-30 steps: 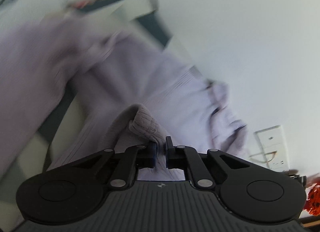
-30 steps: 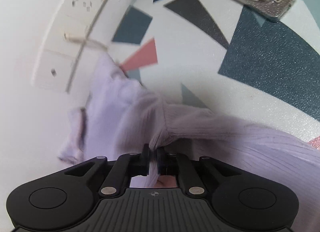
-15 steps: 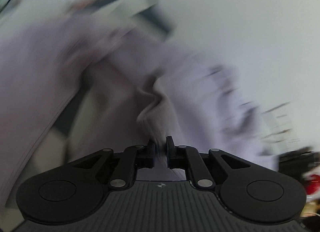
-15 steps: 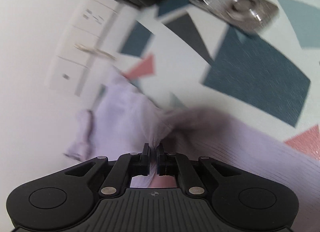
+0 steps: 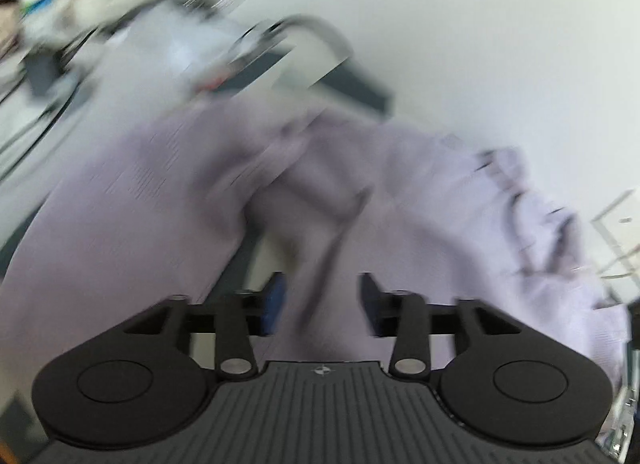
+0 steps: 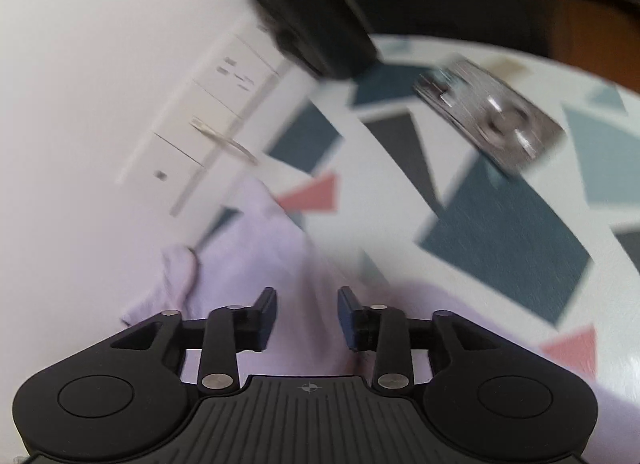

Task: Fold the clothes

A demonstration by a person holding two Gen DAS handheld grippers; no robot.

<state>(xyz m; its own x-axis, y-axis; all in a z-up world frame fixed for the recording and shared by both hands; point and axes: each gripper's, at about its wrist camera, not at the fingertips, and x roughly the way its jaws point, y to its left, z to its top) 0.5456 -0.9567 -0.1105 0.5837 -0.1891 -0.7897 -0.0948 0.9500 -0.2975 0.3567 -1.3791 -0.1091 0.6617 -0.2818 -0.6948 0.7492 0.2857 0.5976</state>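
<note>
Lilac garment (image 5: 168, 200) soft, limp, light; best pinched at an edge. Left gripper (image 5: 320, 298) and right gripper (image 6: 307, 314) fingers spread, grasping nothing.

Both tools, left (image 5: 322, 304) and right (image 6: 307, 318), newly parted off the lilac garment (image 5: 400, 200).
</note>
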